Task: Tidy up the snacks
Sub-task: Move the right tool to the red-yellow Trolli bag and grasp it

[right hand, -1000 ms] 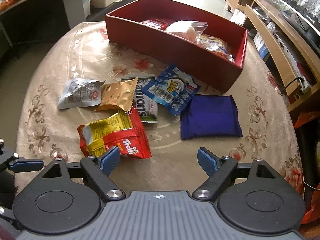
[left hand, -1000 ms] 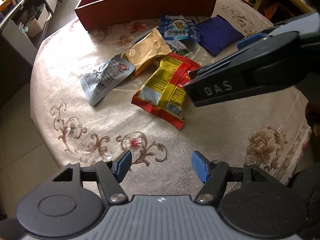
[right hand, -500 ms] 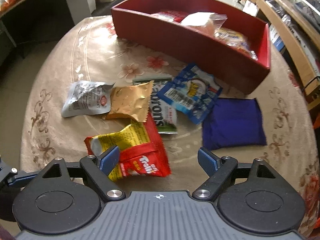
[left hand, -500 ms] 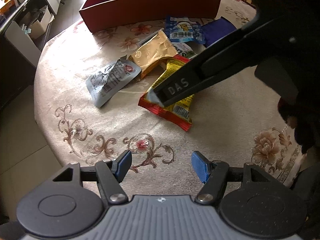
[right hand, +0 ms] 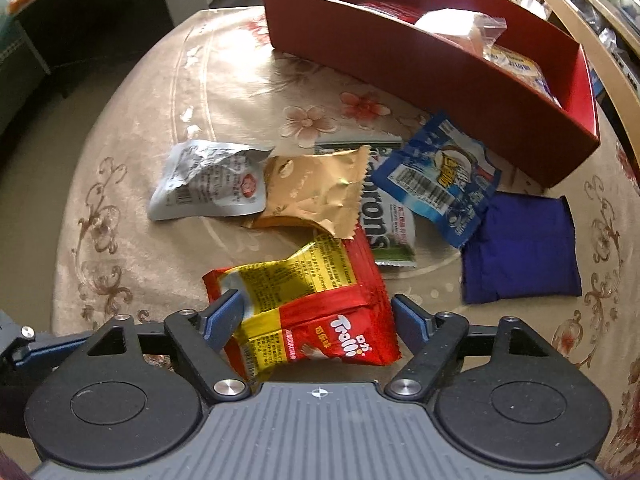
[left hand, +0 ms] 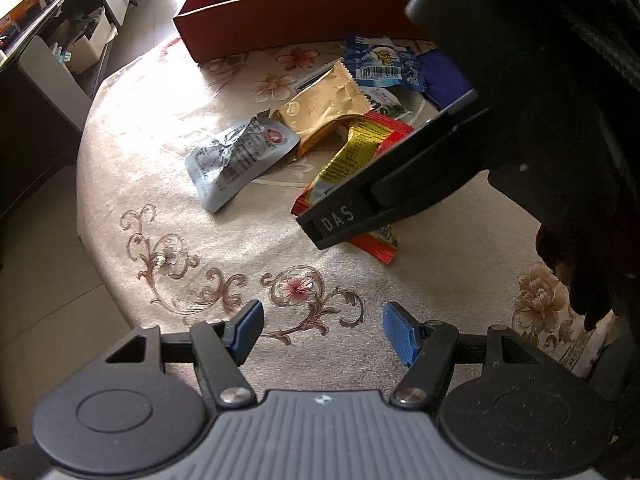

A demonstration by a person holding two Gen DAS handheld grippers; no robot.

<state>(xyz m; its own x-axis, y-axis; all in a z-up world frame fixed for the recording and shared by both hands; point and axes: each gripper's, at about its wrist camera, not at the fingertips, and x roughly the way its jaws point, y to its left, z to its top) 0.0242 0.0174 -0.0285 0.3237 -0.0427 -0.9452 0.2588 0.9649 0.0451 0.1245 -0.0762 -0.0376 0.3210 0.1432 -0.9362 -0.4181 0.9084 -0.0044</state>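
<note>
Your right gripper (right hand: 316, 314) straddles the red-and-yellow foil gummy packet (right hand: 308, 304) near the round floral table's (right hand: 160, 92) front edge; jaws just been closing, pads not clearly pressing yet. Your left gripper (left hand: 322, 332) hangs open w/ nothing between. Red rectangular box (right hand: 400, 52) sits at the far edge.

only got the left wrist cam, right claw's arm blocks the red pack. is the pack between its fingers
Observer: Yes. The red pack lies between the right claw's fingers, one pad at each edge. The jaws have just been closing, but no squeeze shows yet.
Operator: what's hidden behind that arm on my right
Observer: A purple pouch lies flat on the cloth, apart from the red pack, its near corner tucked under the blue pack.
</note>
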